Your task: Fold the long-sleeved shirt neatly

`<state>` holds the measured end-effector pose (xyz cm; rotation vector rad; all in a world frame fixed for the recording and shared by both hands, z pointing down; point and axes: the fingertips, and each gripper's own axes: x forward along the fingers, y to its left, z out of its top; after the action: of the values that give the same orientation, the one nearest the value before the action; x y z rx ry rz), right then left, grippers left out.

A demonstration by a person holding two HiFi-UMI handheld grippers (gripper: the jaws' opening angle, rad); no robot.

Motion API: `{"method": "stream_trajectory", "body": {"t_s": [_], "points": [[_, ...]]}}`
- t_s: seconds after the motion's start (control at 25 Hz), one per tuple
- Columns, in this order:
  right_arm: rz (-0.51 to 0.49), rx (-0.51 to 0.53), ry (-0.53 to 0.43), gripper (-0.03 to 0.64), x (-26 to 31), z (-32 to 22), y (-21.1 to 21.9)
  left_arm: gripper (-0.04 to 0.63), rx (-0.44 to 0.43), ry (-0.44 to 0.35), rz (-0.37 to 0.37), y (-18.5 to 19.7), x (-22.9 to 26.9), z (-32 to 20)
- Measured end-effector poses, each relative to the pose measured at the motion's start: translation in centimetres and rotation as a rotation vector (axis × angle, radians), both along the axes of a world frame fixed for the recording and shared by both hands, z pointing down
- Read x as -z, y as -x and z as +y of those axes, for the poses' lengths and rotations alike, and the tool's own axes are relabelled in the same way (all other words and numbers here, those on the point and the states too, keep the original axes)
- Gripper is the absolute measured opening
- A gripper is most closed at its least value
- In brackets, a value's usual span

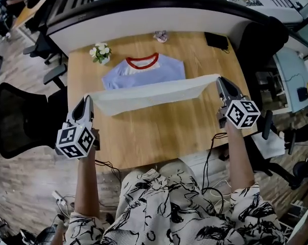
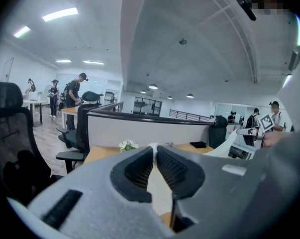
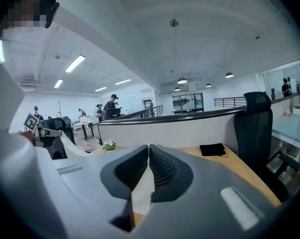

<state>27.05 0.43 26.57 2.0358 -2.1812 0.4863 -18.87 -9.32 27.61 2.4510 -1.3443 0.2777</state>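
Pinching shirt hem, L gripper & R gripper, taut over table.

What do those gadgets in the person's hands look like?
The left tool and right tool are grey plastic, tapering to two jaws with dark ribbed pads. Each carries a white cube with black square markers. The person wears a white, black-patterned short-sleeved top.

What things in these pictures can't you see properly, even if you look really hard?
- Sleeves of the shirt: in the head view none show. The lifted hem, pinched by the left gripper and the right gripper, covers what lies beneath.
- Small purplish thing at the far edge of the table: head view, too small to name.
- Black flat thing: head view, too small to name.
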Motion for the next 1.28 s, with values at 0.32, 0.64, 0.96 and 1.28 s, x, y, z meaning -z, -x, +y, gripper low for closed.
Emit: {"method": "stream_trajectory", "body": {"t_s": [0.32, 0.64, 0.96, 1.28], "points": [[-0.009, 0.012, 0.036, 0.021, -4.0, -9.1, -2.1, 0.031, 0.048, 0.035, -0.023, -1.5, -4.6, -7.7], [-0.037, 0.065, 0.114, 0.021, -11.8, -17.8, -3.0, 0.031, 0.078, 0.132, -0.093, -2.5, -12.6, -14.1], [-0.050, 0.126, 0.250, 0.021, -20.8, -23.7, -3.7, 0.032, 0.100, 0.295, -0.082, -2.8, -21.1, -18.7], [-0.075, 0.139, 0.414, 0.023, -27.8, -28.8, -4.6, 0.034, 0.063, 0.362, -0.168, -3.4, -26.3, -24.7]]}}
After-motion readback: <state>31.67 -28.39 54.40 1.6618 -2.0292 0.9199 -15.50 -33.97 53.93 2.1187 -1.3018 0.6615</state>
